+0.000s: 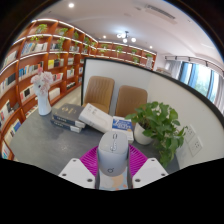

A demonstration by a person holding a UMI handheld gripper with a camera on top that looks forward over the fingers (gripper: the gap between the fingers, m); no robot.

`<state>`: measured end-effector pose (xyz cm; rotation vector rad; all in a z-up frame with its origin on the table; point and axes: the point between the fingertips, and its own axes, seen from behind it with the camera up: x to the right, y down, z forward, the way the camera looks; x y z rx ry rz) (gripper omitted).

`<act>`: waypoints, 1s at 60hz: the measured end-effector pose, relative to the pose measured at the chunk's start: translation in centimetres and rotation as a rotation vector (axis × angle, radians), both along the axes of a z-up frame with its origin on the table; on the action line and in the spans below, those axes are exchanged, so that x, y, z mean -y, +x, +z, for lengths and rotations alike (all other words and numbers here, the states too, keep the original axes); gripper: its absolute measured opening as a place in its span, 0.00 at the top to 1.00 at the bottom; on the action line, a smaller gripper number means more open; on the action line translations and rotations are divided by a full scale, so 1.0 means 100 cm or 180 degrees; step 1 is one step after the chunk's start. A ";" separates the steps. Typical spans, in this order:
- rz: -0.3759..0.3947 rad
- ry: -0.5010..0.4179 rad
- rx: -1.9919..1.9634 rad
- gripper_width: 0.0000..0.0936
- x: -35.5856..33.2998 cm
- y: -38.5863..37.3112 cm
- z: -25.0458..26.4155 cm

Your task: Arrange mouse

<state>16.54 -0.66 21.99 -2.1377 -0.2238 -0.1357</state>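
Mouse [110, 157]: gripped between my jaws, held above the table [45, 143]. Books [84, 117] and plant [158, 125] ahead; open surface left.

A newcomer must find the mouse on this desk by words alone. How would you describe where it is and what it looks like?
Start at the grey table beside the bookshelves. Near its front edge, before the leafy potted plant and the stacked boxes, lies a pink mat. The mouse rests there between the gripper fingers: the only smooth, rounded, pale grey object.
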 end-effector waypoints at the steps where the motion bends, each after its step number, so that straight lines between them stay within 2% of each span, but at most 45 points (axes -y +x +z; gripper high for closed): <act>1: -0.0009 -0.0072 -0.0007 0.61 -0.001 0.008 -0.006; 14: -0.0216 -0.0760 -0.0295 0.60 0.024 0.044 -0.159; 24: -0.0257 -0.1112 -0.0385 0.60 0.042 0.049 -0.227; 27: -0.0265 -0.0983 -0.0465 0.59 0.037 0.049 -0.227; 30: -0.0258 -0.1019 -0.0506 0.58 0.039 0.048 -0.226; 47: -0.0255 -0.1196 -0.0528 0.42 0.043 0.049 -0.232; 54: -0.0253 -0.1364 -0.0364 0.17 0.050 0.051 -0.227; 60: -0.0254 -0.1249 -0.0530 0.15 0.047 0.039 -0.194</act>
